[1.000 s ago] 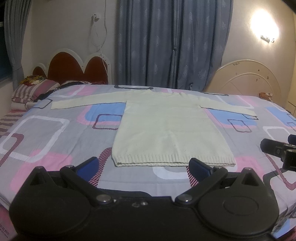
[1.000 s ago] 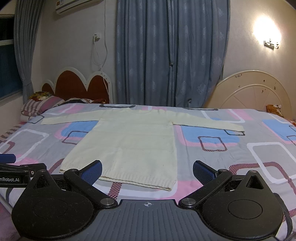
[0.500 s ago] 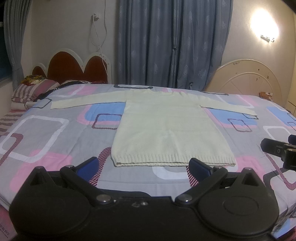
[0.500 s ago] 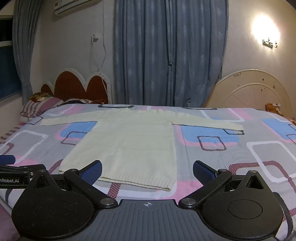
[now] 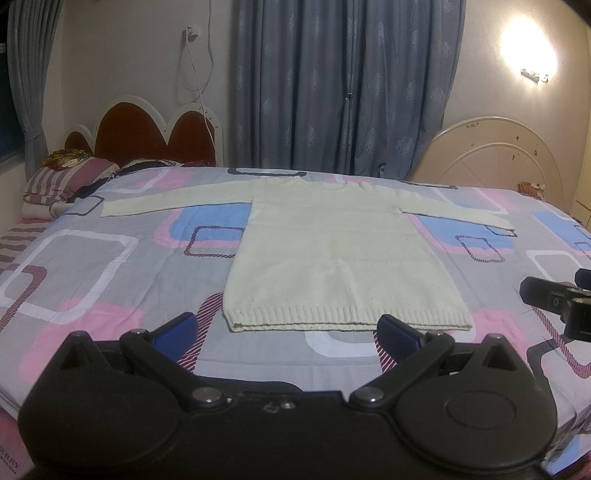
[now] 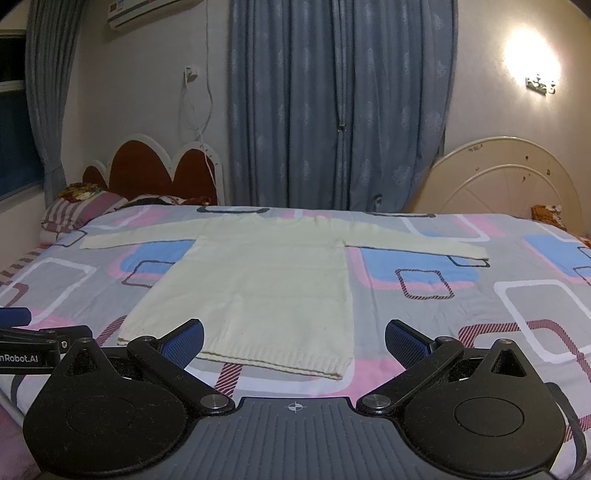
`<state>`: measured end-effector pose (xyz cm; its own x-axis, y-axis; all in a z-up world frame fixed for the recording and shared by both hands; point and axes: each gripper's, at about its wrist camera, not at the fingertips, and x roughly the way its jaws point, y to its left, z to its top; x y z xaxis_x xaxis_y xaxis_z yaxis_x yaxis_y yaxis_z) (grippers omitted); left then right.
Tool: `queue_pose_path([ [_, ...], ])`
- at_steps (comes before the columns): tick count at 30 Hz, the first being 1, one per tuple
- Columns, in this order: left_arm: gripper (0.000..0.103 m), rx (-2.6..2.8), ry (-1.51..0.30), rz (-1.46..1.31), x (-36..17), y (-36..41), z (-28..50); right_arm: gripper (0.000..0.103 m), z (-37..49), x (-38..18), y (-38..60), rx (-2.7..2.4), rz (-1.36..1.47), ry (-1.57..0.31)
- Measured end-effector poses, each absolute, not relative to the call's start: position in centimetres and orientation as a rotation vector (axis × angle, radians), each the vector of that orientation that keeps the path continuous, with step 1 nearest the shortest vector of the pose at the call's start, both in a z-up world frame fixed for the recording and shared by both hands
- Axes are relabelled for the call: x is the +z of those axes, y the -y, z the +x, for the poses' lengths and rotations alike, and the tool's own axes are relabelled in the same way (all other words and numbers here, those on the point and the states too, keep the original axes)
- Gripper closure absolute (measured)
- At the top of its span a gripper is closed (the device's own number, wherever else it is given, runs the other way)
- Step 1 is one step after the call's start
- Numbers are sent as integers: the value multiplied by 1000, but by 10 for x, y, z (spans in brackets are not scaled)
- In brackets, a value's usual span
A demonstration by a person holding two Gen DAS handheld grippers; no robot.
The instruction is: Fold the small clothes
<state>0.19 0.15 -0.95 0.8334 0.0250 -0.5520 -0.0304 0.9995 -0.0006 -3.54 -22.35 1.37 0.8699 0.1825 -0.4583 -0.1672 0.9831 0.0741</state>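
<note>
Cream sweater (image 5: 343, 266) spread flat on the patterned bedsheet (image 5: 92, 280), sleeves out, hem nearest. Left gripper (image 5: 286, 332) and right gripper (image 6: 293, 339) level, pointed forward, apparently hovering short of the hem, fingers spread wide, holding nothing.

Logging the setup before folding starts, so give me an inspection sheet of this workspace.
Surface: bed with patterned sheet.
Job's things: cream sweater flat, sleeves spread, hem nearest the cameras.
Clutter: pillows at the headboard.
Grippers: left claw open, empty; right claw open, empty; both short of the hem.
Cables: white cord hanging from a wall socket.
Surroundings: curtains, wall lamp, air conditioner.
</note>
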Motion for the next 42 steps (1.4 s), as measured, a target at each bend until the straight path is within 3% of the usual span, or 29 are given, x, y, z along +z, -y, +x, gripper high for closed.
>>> queue_pose_path([
  [30, 0, 26, -612, -30, -10, -5, 12, 0, -28, 12, 222, 184, 32, -496],
  [42, 0, -109, -591, -171, -11, -6, 78, 0, 17, 5, 279, 91, 148, -507],
])
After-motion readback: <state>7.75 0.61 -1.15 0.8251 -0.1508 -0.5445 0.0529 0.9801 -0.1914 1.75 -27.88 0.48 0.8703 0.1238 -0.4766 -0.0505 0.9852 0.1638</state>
